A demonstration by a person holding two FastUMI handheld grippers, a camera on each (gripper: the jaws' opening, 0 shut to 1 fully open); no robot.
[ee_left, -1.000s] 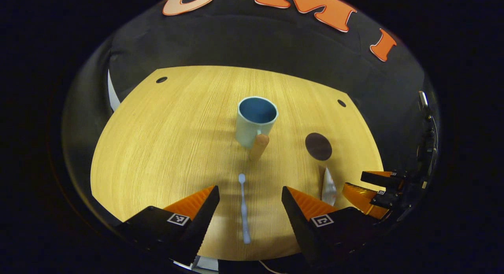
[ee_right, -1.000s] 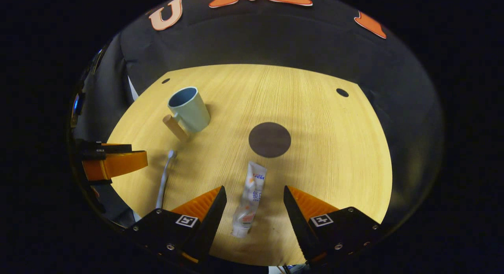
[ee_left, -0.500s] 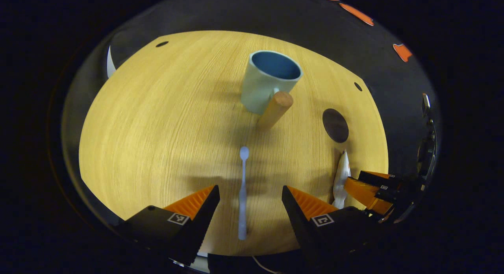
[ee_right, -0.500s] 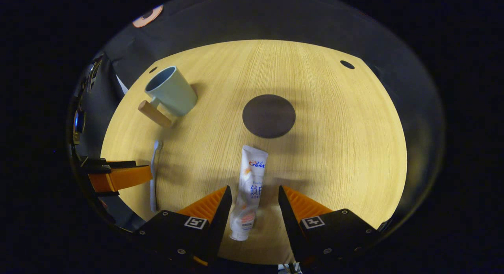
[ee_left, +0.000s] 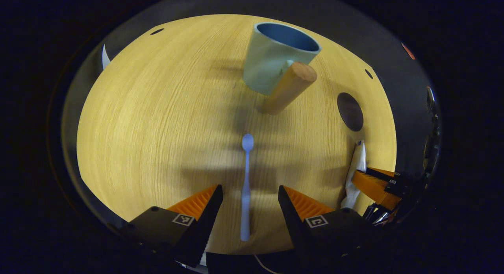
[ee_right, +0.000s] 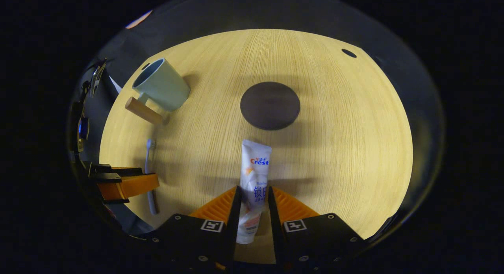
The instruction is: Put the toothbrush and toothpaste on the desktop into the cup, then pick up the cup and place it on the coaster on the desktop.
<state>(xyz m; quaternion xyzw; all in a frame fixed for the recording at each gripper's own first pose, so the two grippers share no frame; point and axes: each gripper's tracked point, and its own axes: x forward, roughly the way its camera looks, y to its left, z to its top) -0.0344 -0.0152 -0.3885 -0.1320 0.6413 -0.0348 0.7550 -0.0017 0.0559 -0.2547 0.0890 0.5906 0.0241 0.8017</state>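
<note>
A pale blue toothbrush point(ee_left: 246, 187) lies flat on the wooden table, its handle between the fingers of my left gripper point(ee_left: 249, 188), which stands open around it without touching. Farther ahead stands the light blue cup point(ee_left: 271, 57), upright, with a wooden handle point(ee_left: 289, 89). My right gripper point(ee_right: 254, 190) is shut on the lower part of the white toothpaste tube point(ee_right: 256, 163), which lies on the table pointing at the dark round coaster point(ee_right: 270, 105). From the right gripper view, the cup point(ee_right: 161, 85), the toothbrush point(ee_right: 149, 167) and the left gripper point(ee_right: 126, 183) are off to the left.
The round wooden table point(ee_right: 346, 140) has small dark holes near its far edge point(ee_right: 349, 53). In the left gripper view the coaster point(ee_left: 350, 112), the toothpaste point(ee_left: 357, 167) and the right gripper point(ee_left: 378, 185) lie at the right. A white strip point(ee_left: 104, 57) shows past the table's left edge.
Both grippers dropped lower and moved forward over the table. The right gripper's fingers closed in from wide apart onto the toothpaste. The left gripper's fingers stayed apart around the toothbrush.
</note>
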